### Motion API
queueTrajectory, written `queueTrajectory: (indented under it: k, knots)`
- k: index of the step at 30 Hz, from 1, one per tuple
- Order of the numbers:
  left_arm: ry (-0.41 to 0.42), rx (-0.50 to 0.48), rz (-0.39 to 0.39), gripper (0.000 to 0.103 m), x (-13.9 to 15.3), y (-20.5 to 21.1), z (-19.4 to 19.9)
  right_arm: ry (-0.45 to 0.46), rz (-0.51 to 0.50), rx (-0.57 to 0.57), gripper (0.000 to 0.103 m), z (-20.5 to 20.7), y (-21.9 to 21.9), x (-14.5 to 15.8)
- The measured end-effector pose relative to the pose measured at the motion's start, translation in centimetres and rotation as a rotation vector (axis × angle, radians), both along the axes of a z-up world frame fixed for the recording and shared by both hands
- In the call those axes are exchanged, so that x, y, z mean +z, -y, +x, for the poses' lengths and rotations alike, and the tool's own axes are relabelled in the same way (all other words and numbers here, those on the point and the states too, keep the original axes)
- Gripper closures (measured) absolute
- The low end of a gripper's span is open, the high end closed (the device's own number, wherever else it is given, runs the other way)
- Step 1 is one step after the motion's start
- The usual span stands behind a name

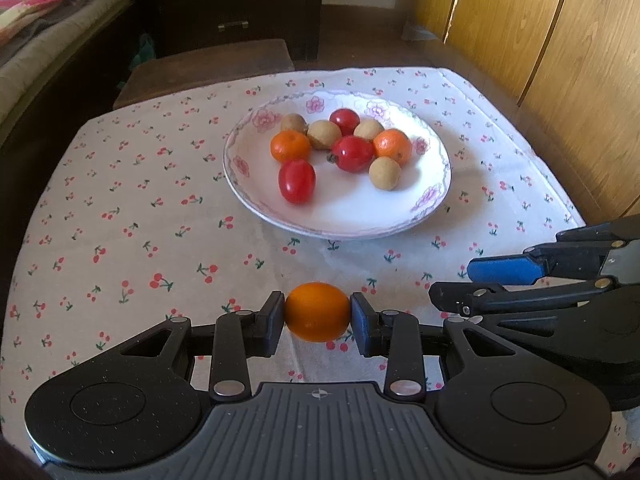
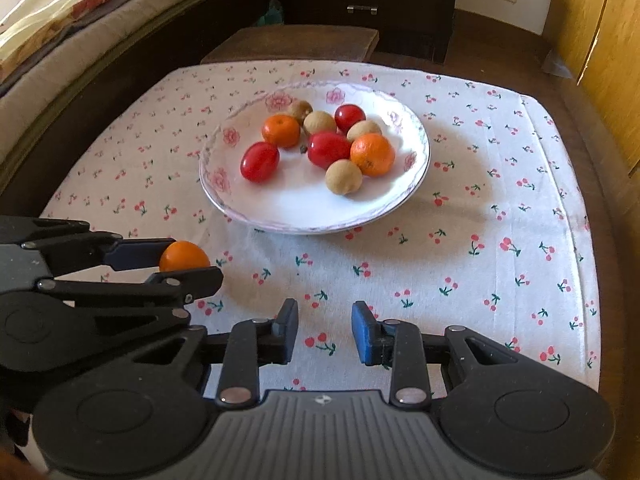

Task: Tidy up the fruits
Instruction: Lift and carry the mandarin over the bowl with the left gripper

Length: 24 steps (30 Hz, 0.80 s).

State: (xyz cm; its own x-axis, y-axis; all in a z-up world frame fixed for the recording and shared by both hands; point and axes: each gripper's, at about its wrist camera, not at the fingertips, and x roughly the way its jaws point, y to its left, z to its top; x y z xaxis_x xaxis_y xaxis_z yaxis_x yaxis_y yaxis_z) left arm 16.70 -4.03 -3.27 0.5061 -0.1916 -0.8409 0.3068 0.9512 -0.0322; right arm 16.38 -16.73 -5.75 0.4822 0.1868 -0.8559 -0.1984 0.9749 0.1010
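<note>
In the left wrist view, the left hand-held gripper (image 1: 317, 314) sits at the lower centre of the frame, its two pads clamped on a small orange fruit (image 1: 317, 312) held just above the cherry-print cloth (image 1: 120, 240) that covers the worktop. Above it, in the middle of the frame, a white plate (image 1: 340, 216) with pink flower trim rests on the cloth and carries two mandarins, three red tomatoes and four tan round fruits, bunched toward its far half; one tomato (image 1: 297, 181) lies a little apart on the left. At the right edge the right hand-held gripper (image 1: 460, 280) reaches in sideways, its blue-padded finger and black finger a little apart with nothing between them. A bed with a patterned cover fills the upper left; wooden panels fill the upper right.

In the right wrist view, the right hand-held gripper (image 2: 325, 332) sits at the lower centre, its pads standing apart over bare cloth (image 2: 480, 280), holding nothing. At the left edge the left hand-held gripper (image 2: 188, 264) comes in from the side with the orange fruit (image 2: 184, 256) gripped at its tip, near the plate's (image 2: 304, 216) lower left rim but clear of it. The plate lies in the upper middle of the frame, well apart from the right gripper's fingers
</note>
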Motion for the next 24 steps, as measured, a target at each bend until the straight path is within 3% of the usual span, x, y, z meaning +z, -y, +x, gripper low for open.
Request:
queueTrajectory:
  k: [24]
  knots:
    - [0.053,0.015,-0.022,0.06,1.9,1.0,2.4,0.058,0.023,-0.038,0.077,1.9,0.9,1.6]
